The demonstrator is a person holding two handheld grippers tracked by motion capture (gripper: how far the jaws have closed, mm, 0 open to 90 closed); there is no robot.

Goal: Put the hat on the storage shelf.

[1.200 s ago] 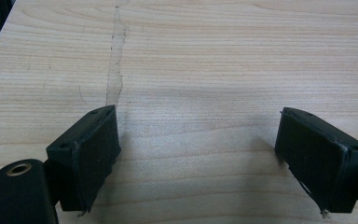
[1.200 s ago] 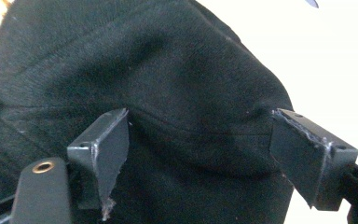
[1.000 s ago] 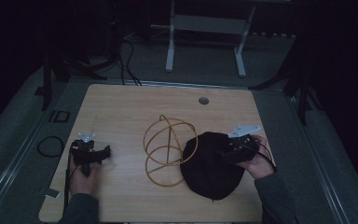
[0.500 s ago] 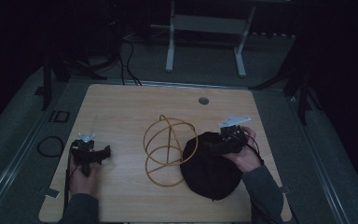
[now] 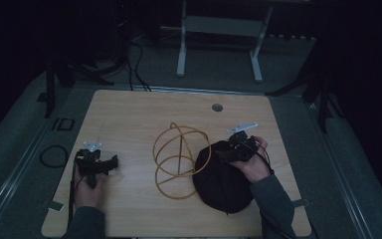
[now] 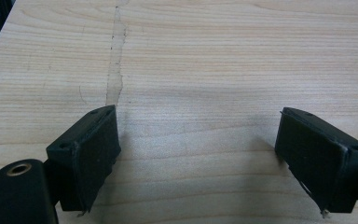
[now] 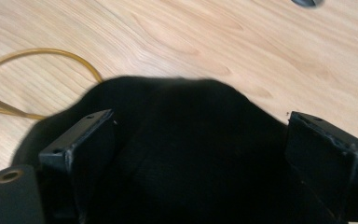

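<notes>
A black cloth bag (image 5: pixel 224 181) lies on the right half of the wooden table (image 5: pixel 129 114), also seen as the bag (image 7: pixel 200 140) in the right gripper view. A coil of yellow tubing (image 5: pixel 176 157) lies at mid-table, its loop reaching under the bag's left edge; a piece of the tubing (image 7: pixel 51 53) shows at the left in the right gripper view. My right gripper (image 5: pixel 224 152) hovers over the bag's upper part, open, jaws wide apart above the cloth. My left gripper (image 5: pixel 110 164) rests at the left of the table, open over bare wood (image 6: pixel 196 93).
A round grommet hole (image 5: pixel 217 107) sits near the table's far edge. Beyond the table stand a white stand frame (image 5: pixel 219 40) and floor cables (image 5: pixel 134 55). A black cable loop (image 5: pixel 52 157) lies on the floor left of the table.
My right gripper has moved left and slightly away from the person, from the bag's right edge to above its upper part. The left gripper has stayed put.
</notes>
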